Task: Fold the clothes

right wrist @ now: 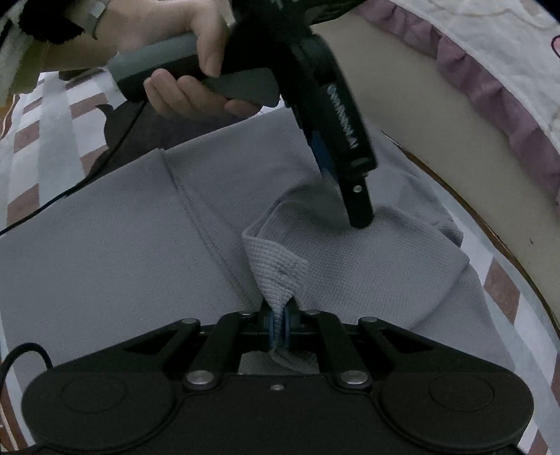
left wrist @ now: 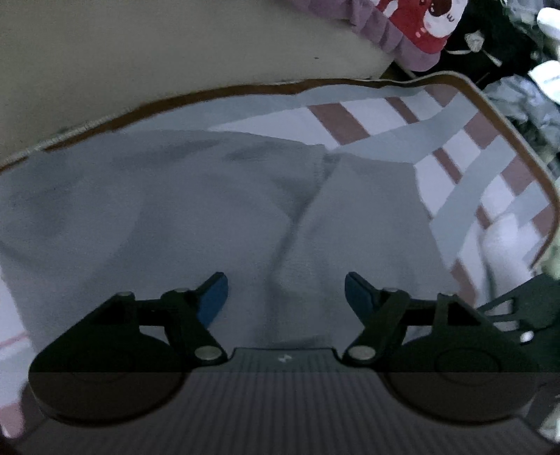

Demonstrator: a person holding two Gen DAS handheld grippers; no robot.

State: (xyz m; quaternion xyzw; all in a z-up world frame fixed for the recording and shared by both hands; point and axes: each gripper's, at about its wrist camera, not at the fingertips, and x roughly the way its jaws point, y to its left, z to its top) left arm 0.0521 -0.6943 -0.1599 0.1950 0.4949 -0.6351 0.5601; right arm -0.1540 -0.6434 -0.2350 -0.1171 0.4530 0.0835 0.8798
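A grey waffle-knit garment (left wrist: 175,217) lies spread over a striped sheet (left wrist: 465,147). In the left wrist view my left gripper (left wrist: 285,292) hangs just above it, open, its blue pads (left wrist: 214,297) wide apart with only flat cloth below. In the right wrist view my right gripper (right wrist: 279,325) is shut on a raised fold of the grey garment (right wrist: 276,273), which pulls up into a small peak. Farther back, a hand (right wrist: 196,70) holds the left gripper (right wrist: 358,218), whose tips rest against the garment's upper part.
A beige padded edge (right wrist: 437,115) borders the sheet, with a purple frilled cushion (right wrist: 490,87) and a red cartoon print (left wrist: 420,24) behind it. A black cable (right wrist: 45,203) runs over the sheet at the left. Dark bundled things (left wrist: 525,98) lie beyond the sheet's brown hem.
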